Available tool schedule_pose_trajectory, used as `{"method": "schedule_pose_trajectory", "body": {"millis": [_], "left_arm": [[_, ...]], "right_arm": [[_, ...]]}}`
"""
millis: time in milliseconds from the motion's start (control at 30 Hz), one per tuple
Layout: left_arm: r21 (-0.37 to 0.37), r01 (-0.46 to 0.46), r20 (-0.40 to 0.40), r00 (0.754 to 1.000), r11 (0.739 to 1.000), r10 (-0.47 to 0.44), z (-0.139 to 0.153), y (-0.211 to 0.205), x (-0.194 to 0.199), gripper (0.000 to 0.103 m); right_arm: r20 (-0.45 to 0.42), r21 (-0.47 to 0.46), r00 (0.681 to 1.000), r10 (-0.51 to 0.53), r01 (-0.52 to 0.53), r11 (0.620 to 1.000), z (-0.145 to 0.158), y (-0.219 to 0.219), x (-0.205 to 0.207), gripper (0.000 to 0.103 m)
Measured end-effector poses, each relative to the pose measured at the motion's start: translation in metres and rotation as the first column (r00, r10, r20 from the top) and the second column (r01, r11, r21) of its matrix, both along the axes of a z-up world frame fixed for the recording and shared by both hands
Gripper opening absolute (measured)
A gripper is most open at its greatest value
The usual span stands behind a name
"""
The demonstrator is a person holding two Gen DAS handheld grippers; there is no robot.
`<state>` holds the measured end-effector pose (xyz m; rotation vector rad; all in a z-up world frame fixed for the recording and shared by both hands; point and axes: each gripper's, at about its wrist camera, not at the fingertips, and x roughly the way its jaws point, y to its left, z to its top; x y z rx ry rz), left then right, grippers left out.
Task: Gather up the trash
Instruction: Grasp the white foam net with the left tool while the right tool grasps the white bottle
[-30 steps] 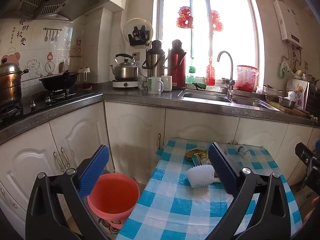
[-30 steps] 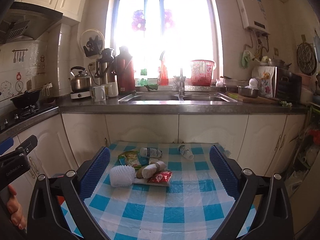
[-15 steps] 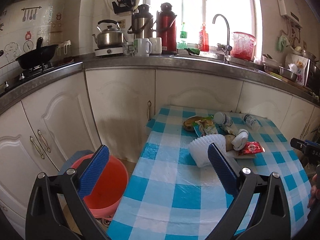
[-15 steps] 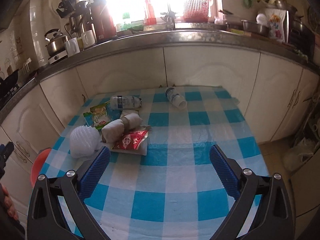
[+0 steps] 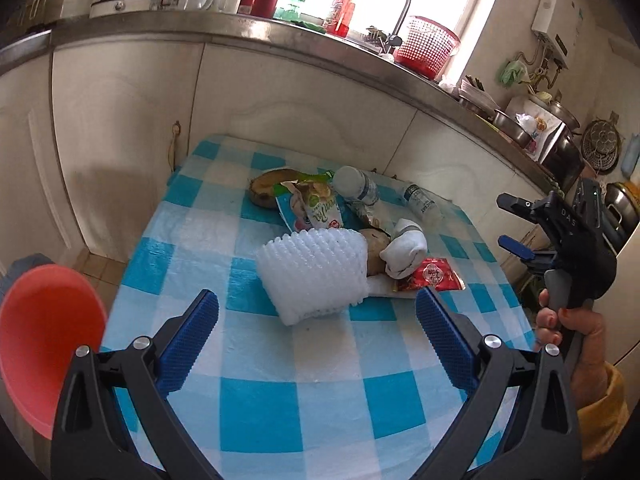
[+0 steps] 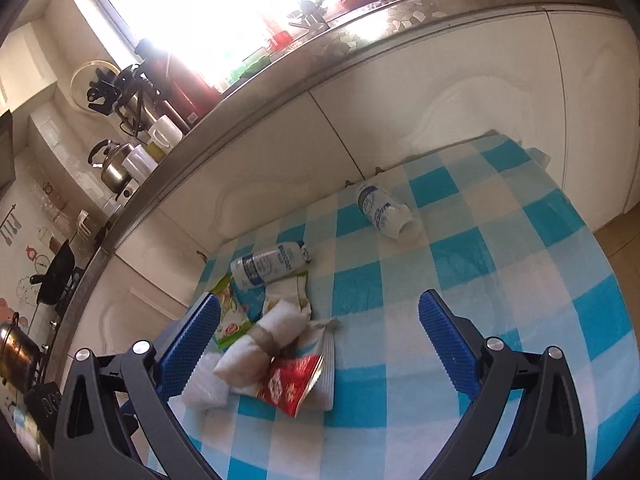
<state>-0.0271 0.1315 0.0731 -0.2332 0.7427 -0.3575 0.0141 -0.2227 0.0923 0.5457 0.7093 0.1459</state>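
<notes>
Both grippers have dropped and tipped down toward the table (image 5: 328,412) since a second ago, so the trash now fills the views instead of the window; a first pick looks close. The white foam net (image 5: 316,272) lies at the near left edge of the pile, just beyond and between the spread, empty jaws of the left gripper (image 5: 318,320). Touching its right side are a rolled white wad (image 5: 404,252) and a red sachet (image 5: 436,278); a green snack wrapper (image 5: 316,208) and two plastic bottles (image 6: 268,268) lie farther back. The right gripper (image 6: 320,332), jaws also spread and empty, hangs over the wad and sachet. An orange bucket (image 5: 44,340) waits below the table's left edge.
</notes>
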Motion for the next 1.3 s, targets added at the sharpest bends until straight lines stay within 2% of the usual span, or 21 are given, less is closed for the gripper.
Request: {"method": "schedule_pose_trajectory", "body": {"millis": [100, 267, 300, 433, 567, 600, 667, 700, 800, 967, 1133, 1300], "left_arm": [[-0.019, 0.006, -0.026, 1.0, 1.0, -0.007, -0.006, -0.009, 0.016, 0.099], [0.02, 0.013, -0.067, 0.998, 1.0, -0.011, -0.02, -0.029, 0.038, 0.099], [0.025, 0.007, -0.073, 0.997, 1.0, -0.005, -0.023, -0.031, 0.042, 0.099], [0.028, -0.025, -0.1, 0.995, 0.999, 0.028, -0.032, -0.034, 0.055, 0.099], [0.05, -0.047, -0.117, 0.992, 0.998, 0.053, -0.039, -0.034, 0.062, 0.099], [0.053, -0.051, -0.12, 0.991, 0.997, 0.057, -0.04, -0.035, 0.063, 0.098], [0.047, -0.062, -0.126, 0.99, 0.997, 0.068, -0.041, -0.033, 0.065, 0.089], [0.045, -0.068, -0.133, 0.988, 0.997, 0.073, -0.043, -0.032, 0.067, 0.078], [0.031, -0.073, -0.152, 0.985, 0.997, 0.077, -0.048, -0.029, 0.071, 0.075], [0.005, -0.077, -0.15, 0.986, 0.997, 0.076, -0.049, -0.025, 0.073, 0.063], [-0.023, -0.083, -0.144, 0.986, 0.996, 0.079, -0.048, -0.02, 0.071, 0.05], [-0.053, -0.092, -0.145, 0.986, 0.994, 0.084, -0.048, -0.012, 0.068, 0.044]], "right_arm": [[-0.012, -0.056, 1.0, -0.012, 0.012, 0.998, -0.005, -0.011, 0.035, 0.098], [-0.051, -0.14, 0.999, -0.014, 0.006, 0.99, -0.025, -0.027, 0.093, 0.097], [-0.057, -0.142, 0.998, -0.003, -0.006, 0.99, -0.028, -0.03, 0.103, 0.097], [-0.091, -0.258, 0.996, 0.009, -0.033, 0.966, -0.04, -0.03, 0.139, 0.097], [-0.154, -0.285, 0.986, 0.06, -0.102, 0.953, -0.055, -0.021, 0.164, 0.094], [-0.161, -0.294, 0.985, 0.069, -0.115, 0.949, -0.058, -0.018, 0.167, 0.086], [-0.174, -0.303, 0.981, 0.084, -0.135, 0.943, -0.062, -0.013, 0.17, 0.063], [-0.185, -0.307, 0.979, 0.082, -0.137, 0.942, -0.065, -0.012, 0.171, 0.061], [-0.193, -0.313, 0.978, 0.078, -0.137, 0.94, -0.069, -0.011, 0.169, 0.058], [-0.197, -0.314, 0.977, 0.082, -0.142, 0.939, -0.068, -0.01, 0.157, 0.045], [-0.181, -0.343, 0.981, 0.067, -0.127, 0.931, -0.063, -0.008, 0.138, 0.045], [-0.166, -0.333, 0.985, 0.052, -0.106, 0.937, -0.058, -0.007, 0.114, 0.045]]}}
